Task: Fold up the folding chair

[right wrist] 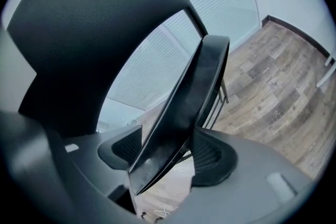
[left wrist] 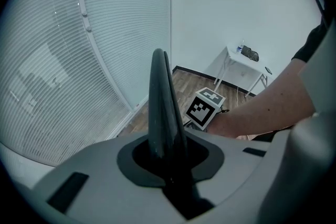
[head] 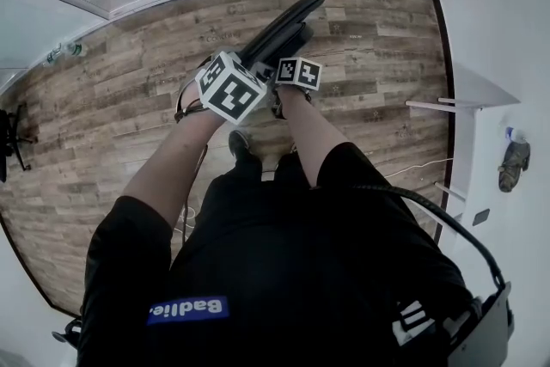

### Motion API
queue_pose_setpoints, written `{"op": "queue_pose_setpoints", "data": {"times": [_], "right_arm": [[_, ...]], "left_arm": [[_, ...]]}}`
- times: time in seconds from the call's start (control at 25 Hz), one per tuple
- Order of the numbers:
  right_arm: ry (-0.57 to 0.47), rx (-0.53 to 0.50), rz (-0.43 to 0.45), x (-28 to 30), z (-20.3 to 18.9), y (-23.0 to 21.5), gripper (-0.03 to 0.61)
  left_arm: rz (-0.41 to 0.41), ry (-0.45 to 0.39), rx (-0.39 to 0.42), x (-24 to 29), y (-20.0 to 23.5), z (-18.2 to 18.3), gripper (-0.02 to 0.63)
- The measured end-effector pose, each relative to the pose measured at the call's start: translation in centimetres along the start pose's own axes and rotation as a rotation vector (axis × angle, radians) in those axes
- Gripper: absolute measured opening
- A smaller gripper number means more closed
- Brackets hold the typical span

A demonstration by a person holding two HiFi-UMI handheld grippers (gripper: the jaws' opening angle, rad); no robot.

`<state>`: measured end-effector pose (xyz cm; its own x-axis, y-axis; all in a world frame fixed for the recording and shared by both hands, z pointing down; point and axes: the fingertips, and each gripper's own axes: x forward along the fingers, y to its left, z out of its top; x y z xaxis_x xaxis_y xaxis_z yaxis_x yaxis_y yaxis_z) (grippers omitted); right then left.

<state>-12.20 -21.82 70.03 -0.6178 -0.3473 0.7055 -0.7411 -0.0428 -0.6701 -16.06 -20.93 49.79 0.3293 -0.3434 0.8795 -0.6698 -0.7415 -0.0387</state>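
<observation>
The black folding chair (head: 284, 32) stands on the wood floor in front of me, its panels drawn close together. My left gripper (head: 230, 87) holds it from above at the left. In the left gripper view a thin black chair edge (left wrist: 161, 107) rises between the jaws of the left gripper (left wrist: 169, 156), and the pads clamp it. My right gripper (head: 298, 73) sits just to the right. In the right gripper view a flat black chair panel (right wrist: 184, 113) runs slantwise between both pads of the right gripper (right wrist: 168, 150), touching them. A broad curved chair part (right wrist: 94, 23) fills the upper left.
A glass wall with blinds (left wrist: 79, 60) stands close behind the chair. A white table (left wrist: 242, 58) with small items is against the white wall at the right, also seen as white legs (head: 447, 105). A thin cable (head: 417, 168) lies on the floor.
</observation>
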Motion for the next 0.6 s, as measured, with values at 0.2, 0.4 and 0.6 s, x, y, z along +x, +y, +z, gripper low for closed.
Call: {"op": "queue_pose_setpoints", "data": {"times": [0.2, 0.4, 0.6], "right_arm": [[0.021, -0.086, 0.008, -1.4, -0.3, -0.9, 0.270], [-0.014, -0.188, 0.042, -4.6, -1.3, 1.6, 0.270], [-0.089, -0.232, 0.071, -10.5, -1.4, 1.7, 0.268]], "left_arm": [[0.004, 0.004, 0.001, 1.0, -0.2, 0.6, 0.071], [0.017, -0.010, 0.021, -0.4, 0.6, -0.4, 0.071], [0.027, -0.018, 0.042, -0.6, -0.2, -0.4, 0.071]]}}
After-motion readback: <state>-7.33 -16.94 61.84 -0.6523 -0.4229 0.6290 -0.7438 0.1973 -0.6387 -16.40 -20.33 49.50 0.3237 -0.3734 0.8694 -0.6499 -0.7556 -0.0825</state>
